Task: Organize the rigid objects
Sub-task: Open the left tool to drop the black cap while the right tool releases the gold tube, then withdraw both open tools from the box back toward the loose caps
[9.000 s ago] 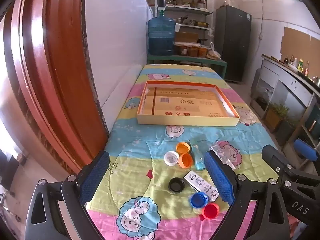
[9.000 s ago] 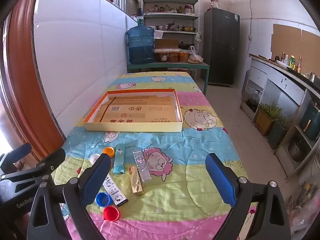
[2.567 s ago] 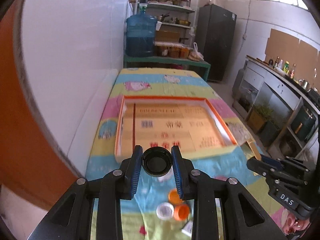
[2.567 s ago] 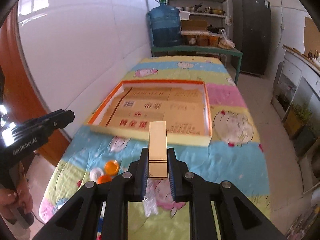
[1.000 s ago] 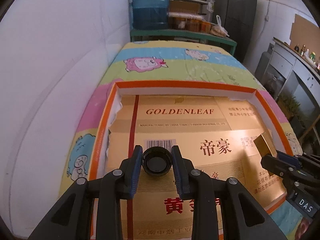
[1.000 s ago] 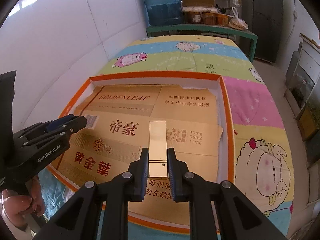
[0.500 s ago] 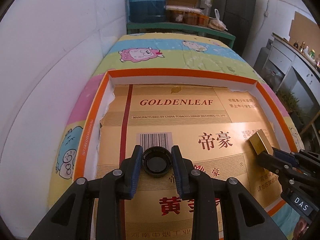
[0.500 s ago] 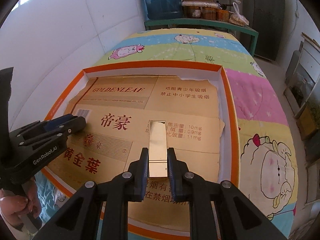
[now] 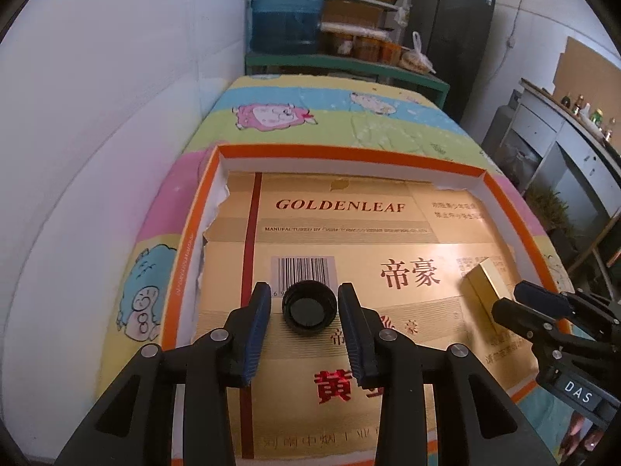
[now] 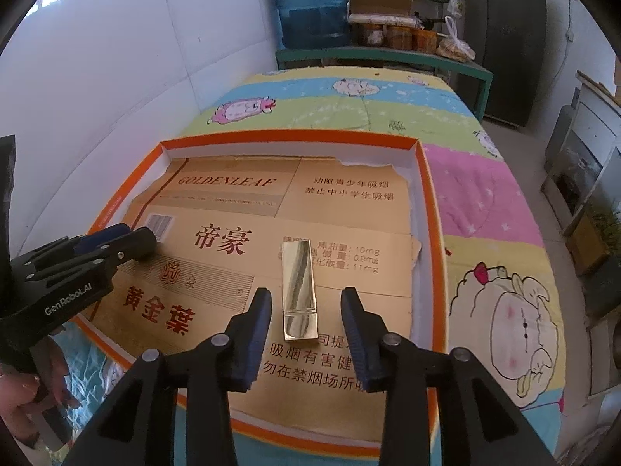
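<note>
A black bottle cap [image 9: 309,307] lies on the gold cardboard lining of the orange-rimmed tray [image 9: 186,240], just below a barcode. My left gripper [image 9: 304,306] is open, its jaws standing either side of the cap without touching it. A gold rectangular case [image 10: 298,289] lies flat on the lining in the tray [image 10: 429,209]. My right gripper [image 10: 306,310] is open, its jaws either side of the case and apart from it. The gold case [image 9: 487,283] also shows in the left wrist view, in front of the right gripper's fingers [image 9: 537,298].
The tray sits on a table covered in a colourful cartoon cloth [image 10: 485,202], against a white wall [image 9: 97,124] on the left. A blue water jug [image 9: 287,7], shelves and a dark fridge [image 10: 504,31] stand beyond the far end. The left gripper's body [image 10: 73,268] reaches into the tray's left side.
Both grippers have opened. The black cap and the gold case were let go and now lie on the tray's lining.
</note>
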Motion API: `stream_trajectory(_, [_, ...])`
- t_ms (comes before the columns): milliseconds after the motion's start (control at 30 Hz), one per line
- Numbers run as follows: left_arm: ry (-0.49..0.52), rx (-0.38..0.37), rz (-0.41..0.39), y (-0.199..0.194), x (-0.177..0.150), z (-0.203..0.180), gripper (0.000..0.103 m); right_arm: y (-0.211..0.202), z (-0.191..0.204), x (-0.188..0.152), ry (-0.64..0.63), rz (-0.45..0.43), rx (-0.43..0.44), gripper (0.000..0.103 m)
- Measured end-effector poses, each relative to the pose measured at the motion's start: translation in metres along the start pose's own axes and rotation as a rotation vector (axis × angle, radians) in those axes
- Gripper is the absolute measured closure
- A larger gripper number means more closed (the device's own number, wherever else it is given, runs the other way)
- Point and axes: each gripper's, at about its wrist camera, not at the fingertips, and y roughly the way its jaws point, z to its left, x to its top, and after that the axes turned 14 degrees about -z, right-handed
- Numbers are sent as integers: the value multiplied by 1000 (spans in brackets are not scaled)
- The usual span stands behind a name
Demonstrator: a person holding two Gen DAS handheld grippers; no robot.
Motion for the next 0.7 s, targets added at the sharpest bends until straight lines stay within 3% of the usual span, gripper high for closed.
stream_trajectory(300, [23,-11,-25,-29,0,-7,66,-22,7,-2,1,-26,-9,66])
stream_trajectory(700, [16,-32,-128,-101,3,-14,66,-75,19,-9,15,-80,-1,66])
